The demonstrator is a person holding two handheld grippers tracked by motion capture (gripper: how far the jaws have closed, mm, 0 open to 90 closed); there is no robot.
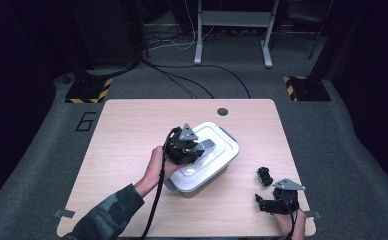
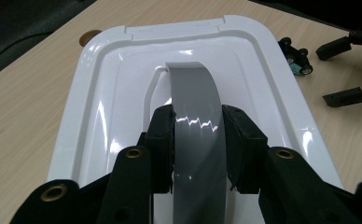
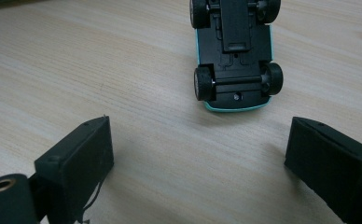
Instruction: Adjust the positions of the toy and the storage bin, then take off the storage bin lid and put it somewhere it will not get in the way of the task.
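My left gripper point(image 2: 198, 135) pinching grey handle point(image 2: 195, 93) atop white lid point(image 2: 100, 74) of storage box point(image 1: 202, 177), box at table point(image 1: 132, 130) centre. My right gripper point(image 3: 198, 154) spread wide, nothing between pads, resting right of box near table edge. Toy car point(image 3: 235, 51) upside down, wheels up, just ahead of right gripper, right of box.

A white lidded box point(image 1: 202, 160) with a grey arched handle point(image 2: 195, 116) is sitting mid-tabletop; a teal toy car point(image 3: 235, 51) is lying upside down to its right.
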